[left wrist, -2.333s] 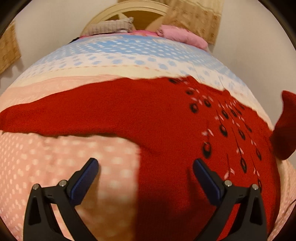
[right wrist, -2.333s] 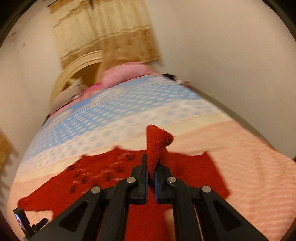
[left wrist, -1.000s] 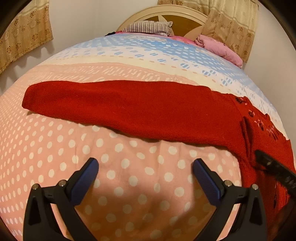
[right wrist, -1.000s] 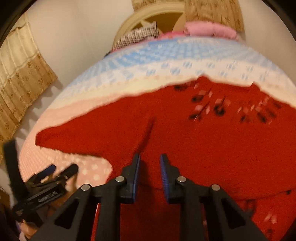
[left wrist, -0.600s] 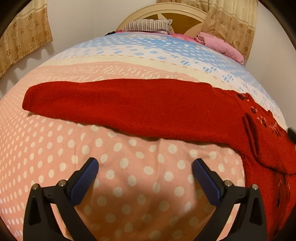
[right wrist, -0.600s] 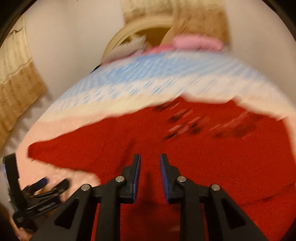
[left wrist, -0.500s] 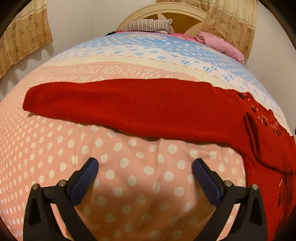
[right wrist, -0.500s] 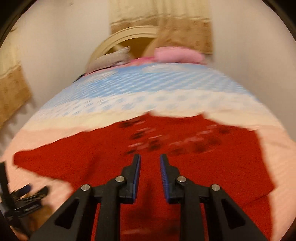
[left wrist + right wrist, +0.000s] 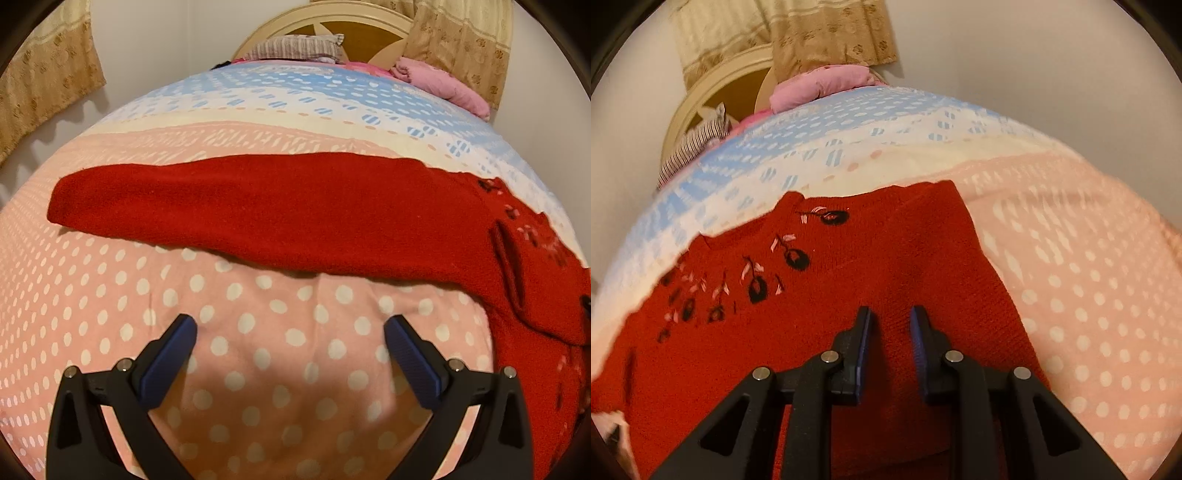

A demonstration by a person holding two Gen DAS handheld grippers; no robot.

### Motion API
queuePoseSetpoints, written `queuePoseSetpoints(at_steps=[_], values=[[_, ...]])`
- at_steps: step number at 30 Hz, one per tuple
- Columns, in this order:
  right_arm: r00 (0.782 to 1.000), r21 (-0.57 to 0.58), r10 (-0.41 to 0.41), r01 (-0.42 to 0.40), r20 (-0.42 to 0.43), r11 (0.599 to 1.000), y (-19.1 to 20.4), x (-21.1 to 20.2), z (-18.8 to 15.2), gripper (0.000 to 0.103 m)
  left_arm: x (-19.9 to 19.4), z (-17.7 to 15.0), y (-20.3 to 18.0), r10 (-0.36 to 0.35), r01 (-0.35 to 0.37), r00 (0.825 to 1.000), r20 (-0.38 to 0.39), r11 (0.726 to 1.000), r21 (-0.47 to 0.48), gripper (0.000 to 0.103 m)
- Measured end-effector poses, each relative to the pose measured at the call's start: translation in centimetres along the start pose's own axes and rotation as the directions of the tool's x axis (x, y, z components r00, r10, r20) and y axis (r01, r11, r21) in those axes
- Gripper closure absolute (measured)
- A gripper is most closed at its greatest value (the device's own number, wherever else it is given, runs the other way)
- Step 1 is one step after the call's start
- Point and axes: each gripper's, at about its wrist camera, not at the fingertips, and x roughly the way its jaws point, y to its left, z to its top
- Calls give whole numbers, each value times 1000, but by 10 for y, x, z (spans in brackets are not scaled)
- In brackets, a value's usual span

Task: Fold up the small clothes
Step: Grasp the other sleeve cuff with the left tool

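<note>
A small red knit sweater with dark embroidered flowers lies on the bed. In the left wrist view its left sleeve stretches flat across the spotted cover, with the body at the right edge. My left gripper is wide open and empty, over the bare cover just short of the sleeve. My right gripper is slightly open and empty, low over the sweater's right part, where the other sleeve lies folded over the body.
The bed has a pink spotted cover with cream and blue bands further back. A pink pillow, a striped pillow and a wooden headboard stand at the far end. Curtains hang behind.
My right gripper has let go of the right sleeve, which now lies folded over the body, and has swung right over the sweater. My left gripper moved left earlier and now holds still.
</note>
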Motion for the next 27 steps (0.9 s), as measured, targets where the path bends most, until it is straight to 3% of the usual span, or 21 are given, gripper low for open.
queuePoseSetpoints(at_steps=[1,4,8,13,15,16,18,20,23,27], values=[[1000,-13,-2,2,1,1000,3,-1,-1,70,-3,0,5,-18,18,1000,0,1000,-25,0],[1000,-28,-4,4,9,1000,4,-3,-1,68,-18,5,40,-41,52,997,65,982,-183,0],[1000,-8,23,-23,12,1000,-2,-3,-3,67,-24,24,109,43,10,991,126,919,-394,1],[1000,-10,25,-25,13,1000,-1,-3,-4,65,-6,41,160,95,-11,985,144,867,-497,4],[1000,-15,22,-21,13,1000,0,-3,-4,65,10,47,173,32,45,991,131,839,-542,8],[1000,-17,20,-20,13,1000,0,-3,-4,65,15,48,177,46,43,988,146,831,-554,9],[1000,-19,18,-18,12,1000,0,-3,-4,65,16,54,178,45,66,982,183,828,-557,19],[1000,-19,18,-17,12,1000,1,-3,-4,65,24,58,176,-1,100,985,174,820,-563,53],[1000,-21,15,-14,12,1000,1,-3,-4,65,33,62,174,-9,109,985,174,811,-575,80],[1000,-27,10,-9,12,1000,2,-3,-4,65,31,65,167,-9,110,983,183,825,-554,92]])
